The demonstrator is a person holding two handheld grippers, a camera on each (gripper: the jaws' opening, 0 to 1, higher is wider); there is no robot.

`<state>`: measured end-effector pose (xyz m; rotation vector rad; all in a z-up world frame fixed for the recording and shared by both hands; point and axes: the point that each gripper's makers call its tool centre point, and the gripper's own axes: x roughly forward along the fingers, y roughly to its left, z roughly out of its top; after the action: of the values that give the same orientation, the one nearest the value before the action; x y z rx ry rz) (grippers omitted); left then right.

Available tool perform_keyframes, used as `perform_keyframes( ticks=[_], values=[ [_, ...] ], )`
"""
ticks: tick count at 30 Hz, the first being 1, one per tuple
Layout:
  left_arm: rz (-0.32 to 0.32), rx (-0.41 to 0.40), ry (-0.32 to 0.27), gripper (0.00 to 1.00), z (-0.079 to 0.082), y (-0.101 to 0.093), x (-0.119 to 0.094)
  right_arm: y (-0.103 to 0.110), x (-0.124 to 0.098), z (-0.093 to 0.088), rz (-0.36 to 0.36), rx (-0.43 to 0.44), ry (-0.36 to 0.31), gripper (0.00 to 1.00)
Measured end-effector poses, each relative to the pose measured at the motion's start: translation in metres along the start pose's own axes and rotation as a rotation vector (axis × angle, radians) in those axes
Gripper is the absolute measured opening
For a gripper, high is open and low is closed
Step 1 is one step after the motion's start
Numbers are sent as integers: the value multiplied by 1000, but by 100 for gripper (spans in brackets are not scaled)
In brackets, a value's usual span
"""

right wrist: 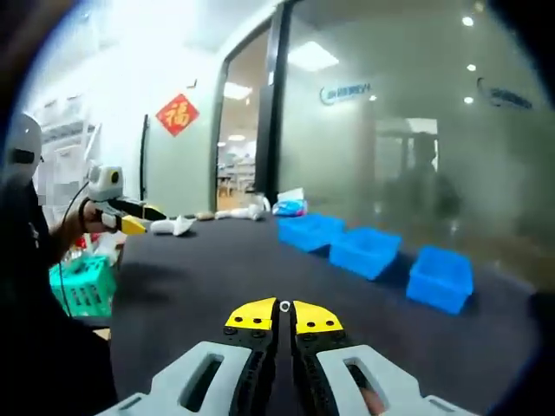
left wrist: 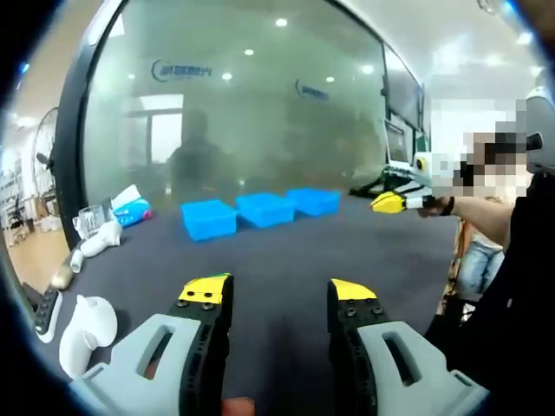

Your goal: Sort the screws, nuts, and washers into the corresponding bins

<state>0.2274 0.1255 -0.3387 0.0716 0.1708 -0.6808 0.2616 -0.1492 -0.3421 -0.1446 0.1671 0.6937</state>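
The left hand-held gripper [left wrist: 279, 293] gapes, the right hand-held gripper [right wrist: 284, 315] pinches one washer [right wrist: 284, 305]; three blue bins [left wrist: 209, 217] beyond.

— What lies along the dark table [left wrist: 286, 251] at its far left edge?
— White plastic objects [left wrist: 85, 329], a clear cup [left wrist: 90, 220] and a packet with pink and blue print [left wrist: 132, 211], near the frosted glass wall [left wrist: 260, 113].
— And in the right gripper view?
— A red square sign [right wrist: 177, 114] hangs on the white wall, and a green basket [right wrist: 85, 286] sits beside the table's near left edge.
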Motion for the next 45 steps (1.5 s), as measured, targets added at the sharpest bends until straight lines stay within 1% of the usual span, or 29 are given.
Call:
perform_keyframes(
  ticks=[4, 7, 13, 19, 22, 28, 30, 31, 34, 35, 37, 38, 40, 41, 43, 45],
  values=[
    [-4, 8, 1, 43, 2, -2, 1, -3, -7, 9, -32, 3, -42, 3],
    [-7, 10, -1, 43, 5, -4, 2, -5, -8, 14, -37, -3, -61, 3],
    [-9, 14, -5, 43, 7, -4, 2, -9, -5, 20, -42, -6, -78, 3],
    [-8, 12, -5, 42, 6, -4, 2, -16, 5, 30, -43, 14, -102, 3],
    [-8, 8, -5, 42, 4, -4, 2, -23, 16, 39, -56, 12, -111, 3],
    [-9, 6, -9, 42, 4, -4, 0, -41, 49, 58, -64, 14, -113, 3],
    [-9, 4, -11, 42, 4, -4, 0, -48, 67, 65, -62, 83, -111, 3],
    [-8, 5, -10, 42, 4, -5, 0, -56, 75, 70, -66, 76, -109, 3],
    [-9, 3, -13, 42, 4, -6, -1, -65, 101, 79, -61, 99, -101, 3],
    [-8, 4, -13, 42, 4, -5, -1, -70, 109, 82, -70, 102, -102, 3],
    [-5, 0, -14, 42, 4, -3, -1, -83, 127, 82, -96, 109, -82, 3],
    [-4, -1, -14, 42, 4, -3, -1, -88, 133, 83, -108, 111, -79, 3],
    [-2, -2, -14, 42, 4, -2, -1, -104, 151, 80, -152, 96, -45, 3],
    [-1, -2, -15, 42, 4, -1, -1, -111, 159, 80, -167, 77, -41, 3],
    [-4, -7, -19, 42, 4, -1, -1, -119, 176, 73, -178, 59, 7, 3],
    [-3, -2, -11, 42, 2, 0, 0, -124, 190, 71, -190, 42, 20, 3]
  ],
)
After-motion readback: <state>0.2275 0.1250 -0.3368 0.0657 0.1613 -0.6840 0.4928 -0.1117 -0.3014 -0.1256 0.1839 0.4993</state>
